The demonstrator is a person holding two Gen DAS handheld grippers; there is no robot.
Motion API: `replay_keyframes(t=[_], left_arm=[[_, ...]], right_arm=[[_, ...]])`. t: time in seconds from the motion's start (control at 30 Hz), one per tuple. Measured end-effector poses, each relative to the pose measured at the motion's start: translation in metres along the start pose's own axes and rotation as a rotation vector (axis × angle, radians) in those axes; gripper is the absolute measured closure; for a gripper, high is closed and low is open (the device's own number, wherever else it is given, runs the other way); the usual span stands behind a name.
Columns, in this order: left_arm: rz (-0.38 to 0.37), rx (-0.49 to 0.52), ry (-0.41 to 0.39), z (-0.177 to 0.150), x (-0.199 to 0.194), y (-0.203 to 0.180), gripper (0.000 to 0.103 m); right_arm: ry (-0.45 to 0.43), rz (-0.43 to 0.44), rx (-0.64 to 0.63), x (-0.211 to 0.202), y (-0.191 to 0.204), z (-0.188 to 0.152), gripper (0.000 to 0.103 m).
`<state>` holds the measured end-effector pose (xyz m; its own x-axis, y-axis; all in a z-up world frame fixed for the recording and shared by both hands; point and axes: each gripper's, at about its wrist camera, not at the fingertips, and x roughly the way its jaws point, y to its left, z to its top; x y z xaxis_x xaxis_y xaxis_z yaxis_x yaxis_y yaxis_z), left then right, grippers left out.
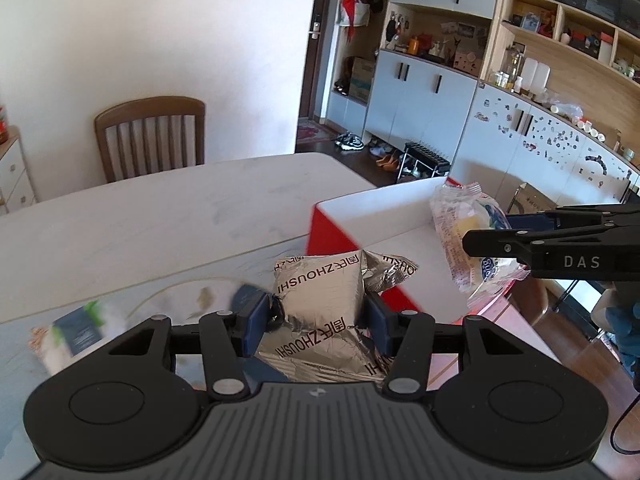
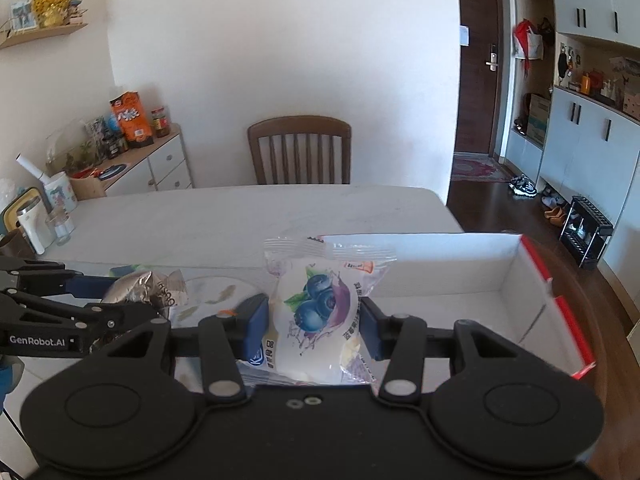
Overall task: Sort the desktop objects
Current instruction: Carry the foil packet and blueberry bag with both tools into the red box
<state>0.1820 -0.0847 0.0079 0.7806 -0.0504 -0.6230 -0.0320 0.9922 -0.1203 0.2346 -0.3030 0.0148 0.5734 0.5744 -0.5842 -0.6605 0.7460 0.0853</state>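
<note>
Left wrist view: the left tool (image 1: pixel 316 320) clamps a silver foil snack packet (image 1: pixel 318 290) between its two blue pads, one pressing on each side. The packet bears dark printed letters and is held above the pale marbled counter (image 1: pixel 160 216). A second foil packet (image 1: pixel 390 272) sticks out just behind its right corner; whether the two are joined is unclear. Just beyond stands an open white box with red outer sides (image 1: pixel 332 232). At the right edge, the right tool (image 1: pixel 486 240) reaches in from the side, holding a clear plastic packet (image 1: pixel 460 224) over the box. A blurred green and white packet (image 1: pixel 76 328) lies on the counter at lower left. A wooden chair (image 1: pixel 152 136) stands at the far side.

Right wrist view: the right tool (image 2: pixel 312 320) grips a clear packet printed with blueberries (image 2: pixel 320 308), its blue pads tight on both sides. The open box (image 2: pixel 516 276), white inside, sits ahead and to the right. The left tool (image 2: pixel 92 288) enters from the left with its foil packet (image 2: pixel 132 286).
</note>
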Motion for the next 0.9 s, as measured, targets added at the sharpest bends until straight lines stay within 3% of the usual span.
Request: replay_keyframes(t=[0.43,0.9], left_arm=[[-0.032,0.116,0.007,0.039,0.055,-0.075,0.052],[-0.042,0.256,0.077,0.038,0.12,-0.113,0.052]], right_arm=[[0.001,-0.034,0.028,0.006,-0.083,0.001,0.055],[0.099,-0.037,0.045,0.045,-0.135,-0.006,0.055]])
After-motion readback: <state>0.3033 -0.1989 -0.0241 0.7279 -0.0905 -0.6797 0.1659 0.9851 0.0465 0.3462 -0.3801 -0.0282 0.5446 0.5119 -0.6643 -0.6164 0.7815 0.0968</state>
